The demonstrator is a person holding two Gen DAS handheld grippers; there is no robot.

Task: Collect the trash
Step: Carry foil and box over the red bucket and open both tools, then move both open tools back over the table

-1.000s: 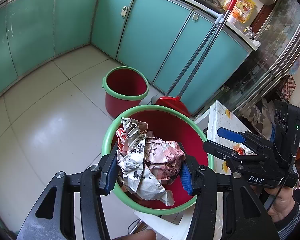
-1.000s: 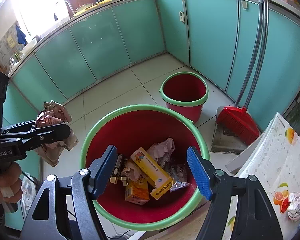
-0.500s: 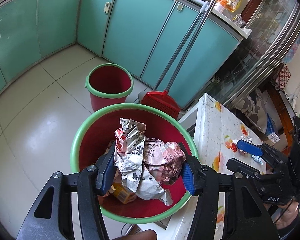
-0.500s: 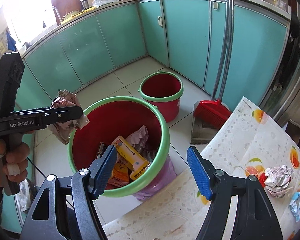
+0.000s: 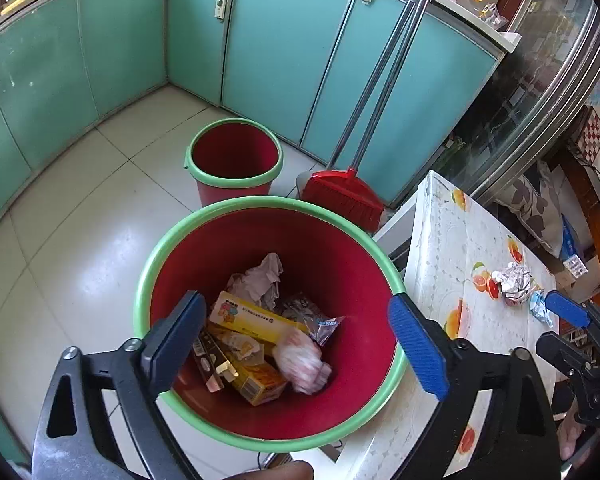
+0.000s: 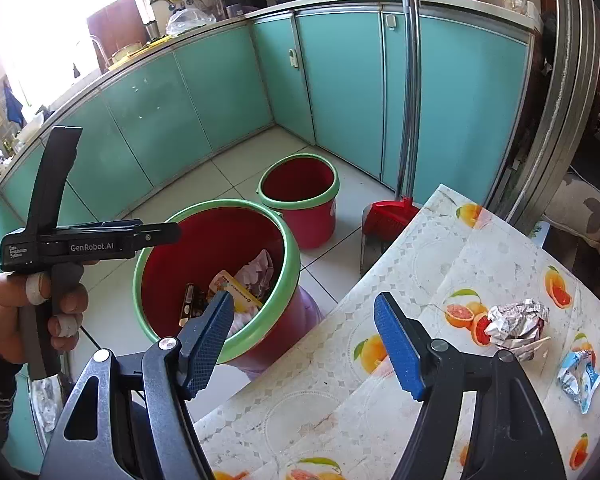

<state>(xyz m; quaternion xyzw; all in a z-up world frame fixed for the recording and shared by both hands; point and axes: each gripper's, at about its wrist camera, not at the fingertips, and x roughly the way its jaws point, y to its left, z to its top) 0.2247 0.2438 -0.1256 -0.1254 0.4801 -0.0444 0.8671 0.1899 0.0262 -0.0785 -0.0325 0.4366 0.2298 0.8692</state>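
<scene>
My left gripper is open and empty above the near red bucket with a green rim. The crumpled pink wrapper is blurred inside the bucket, among yellow boxes and crumpled paper. My right gripper is open and empty over the table's near-left edge. On the table lie a crumpled foil wrapper and a small blue-white packet, to the right of the right gripper. The bucket shows in the right wrist view, left of the table.
A second, smaller red bucket stands on the tiled floor behind the first. A red broom with dustpan leans on the teal cabinets. The fruit-print tablecloth covers the table right of the bucket. A glass cabinet stands at far right.
My left gripper has opened and let go of the crumpled wrapper, which has dropped into the near bucket. My right gripper has moved right, from over the bucket to over the table.
</scene>
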